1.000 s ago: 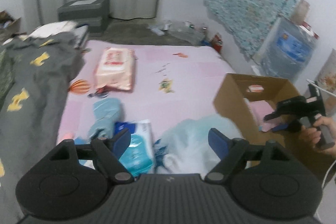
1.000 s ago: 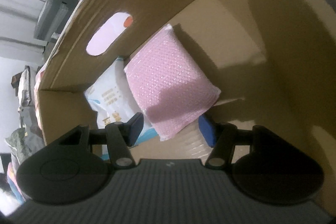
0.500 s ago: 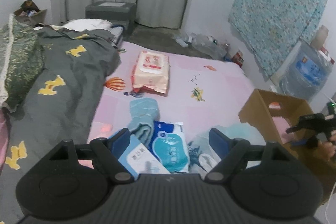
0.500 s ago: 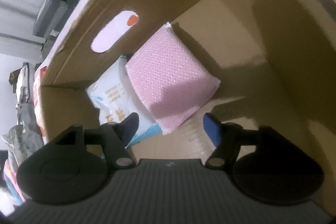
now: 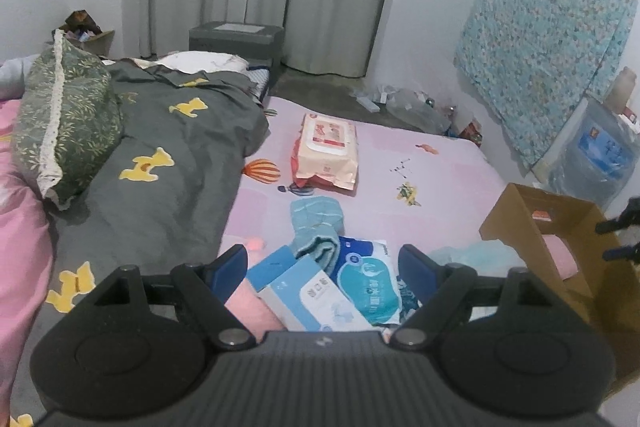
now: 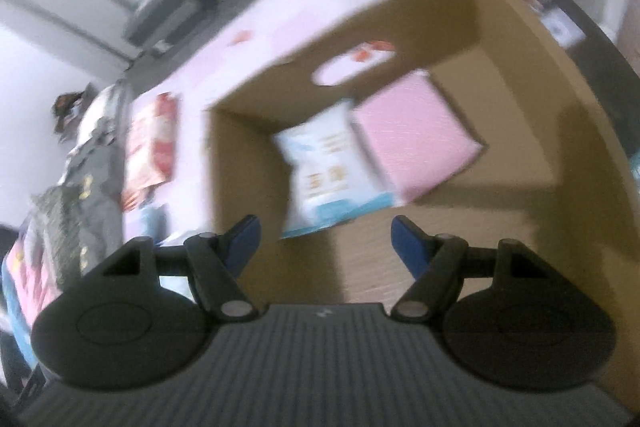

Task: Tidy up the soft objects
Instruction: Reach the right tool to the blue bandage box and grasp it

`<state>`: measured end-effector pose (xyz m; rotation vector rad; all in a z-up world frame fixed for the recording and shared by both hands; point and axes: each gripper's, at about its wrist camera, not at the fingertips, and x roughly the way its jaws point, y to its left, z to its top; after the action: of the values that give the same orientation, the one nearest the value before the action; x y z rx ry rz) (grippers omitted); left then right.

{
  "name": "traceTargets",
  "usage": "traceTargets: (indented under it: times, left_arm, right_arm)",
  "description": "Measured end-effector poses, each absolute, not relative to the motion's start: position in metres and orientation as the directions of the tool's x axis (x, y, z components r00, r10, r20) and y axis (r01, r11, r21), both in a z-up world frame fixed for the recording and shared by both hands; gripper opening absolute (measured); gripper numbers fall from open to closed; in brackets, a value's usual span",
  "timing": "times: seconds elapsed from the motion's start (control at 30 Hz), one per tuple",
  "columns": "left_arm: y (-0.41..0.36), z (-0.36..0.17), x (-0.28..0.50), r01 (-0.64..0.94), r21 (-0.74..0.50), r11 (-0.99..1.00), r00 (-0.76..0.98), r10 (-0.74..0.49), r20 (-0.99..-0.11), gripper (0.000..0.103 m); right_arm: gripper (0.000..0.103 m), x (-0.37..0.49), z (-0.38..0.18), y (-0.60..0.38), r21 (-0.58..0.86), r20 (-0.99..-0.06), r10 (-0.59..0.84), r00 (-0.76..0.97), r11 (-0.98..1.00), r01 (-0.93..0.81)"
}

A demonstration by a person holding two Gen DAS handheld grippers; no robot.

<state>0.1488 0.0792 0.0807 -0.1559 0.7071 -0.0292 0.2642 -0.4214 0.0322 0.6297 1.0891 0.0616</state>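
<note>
My left gripper [image 5: 324,267] hangs open and empty over a heap of soft things at the near end of the pink bed: a teal towel [image 5: 316,227], a blue-and-white wipes pack [image 5: 368,283], a flat tissue box [image 5: 308,301], a pink cloth [image 5: 248,307] and a pale blue cloth [image 5: 472,253]. Farther up the bed lies an orange wipes pack [image 5: 326,155]. My right gripper [image 6: 324,233] is open and empty above the cardboard box [image 6: 400,11]. On the box floor lie a pink bubble-wrap pack [image 6: 412,139] and a white-and-blue pack [image 6: 332,167].
A grey duvet with yellow figures [image 5: 160,163] and a green pillow [image 5: 64,123] cover the bed's left side. The cardboard box [image 5: 516,211] stands off the bed's right edge, with the other gripper [image 5: 620,231] above it. A grey crate [image 5: 236,41] and floor clutter [image 5: 404,103] are beyond.
The right gripper has risen out of the box and its jaws have widened, leaving the pink pack inside. The left gripper has drawn back and swung left, so more of the bed shows.
</note>
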Motion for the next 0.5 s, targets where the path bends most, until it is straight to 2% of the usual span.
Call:
traceTargets:
  times: [0.2, 0.5]
  left_arm:
    - [0.095, 0.076, 0.145, -0.056, -0.171, 0.984, 0.760, -0.069, -0.646, 0.083]
    - [0.120, 0.069, 0.125, -0.113, -0.217, 0.970, 0.760, -0.056, -0.647, 0.083]
  right_arm:
    - [0.072, 0.271, 0.068, -0.351, 0.552, -0.753, 0.462, 0.469, 0.831, 0.066]
    - [0.072, 0.292, 0.071, -0.228, 0.641, -0.698, 0.643, 0.315, 0.757, -0.123]
